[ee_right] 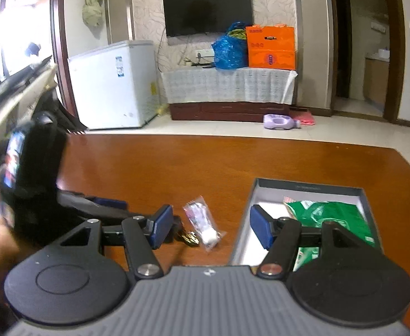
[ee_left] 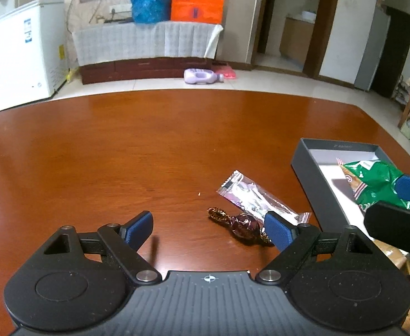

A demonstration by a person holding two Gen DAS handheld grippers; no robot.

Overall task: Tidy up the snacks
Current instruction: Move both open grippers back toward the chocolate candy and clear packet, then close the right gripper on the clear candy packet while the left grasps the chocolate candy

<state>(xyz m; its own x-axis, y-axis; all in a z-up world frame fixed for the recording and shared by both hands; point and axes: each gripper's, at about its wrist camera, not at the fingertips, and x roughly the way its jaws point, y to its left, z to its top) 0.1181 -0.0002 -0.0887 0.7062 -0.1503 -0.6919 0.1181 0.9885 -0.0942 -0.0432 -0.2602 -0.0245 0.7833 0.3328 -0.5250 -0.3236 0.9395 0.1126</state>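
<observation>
Left gripper [ee_left: 207, 231] open, empty, low over the table [ee_left: 121, 154]. Just right of it, a candy [ee_left: 242, 225] lies touching a clear packet [ee_left: 256, 197]; the right pad partly covers the candy. Further right, the grey box [ee_right: 308, 187] holds a green bag [ee_right: 335, 215]. Right gripper [ee_right: 212, 228] open, empty, straddling the box's left wall, one pad over the box floor. Freezer [ee_right: 115, 84] and TV [ee_right: 207, 14] far behind.

Both wrist views sit low over the bench [ee_left: 121, 140], facing the far wall. Left view looks past its fingers [ee_left: 138, 229], box [ee_left: 305, 162] at right edge. Right view sits farther right, nearly over the box [ee_right: 308, 186]. Shared: bench, box, clear wrapper [ee_left: 258, 198], far cabinet [ee_right: 227, 112].
</observation>
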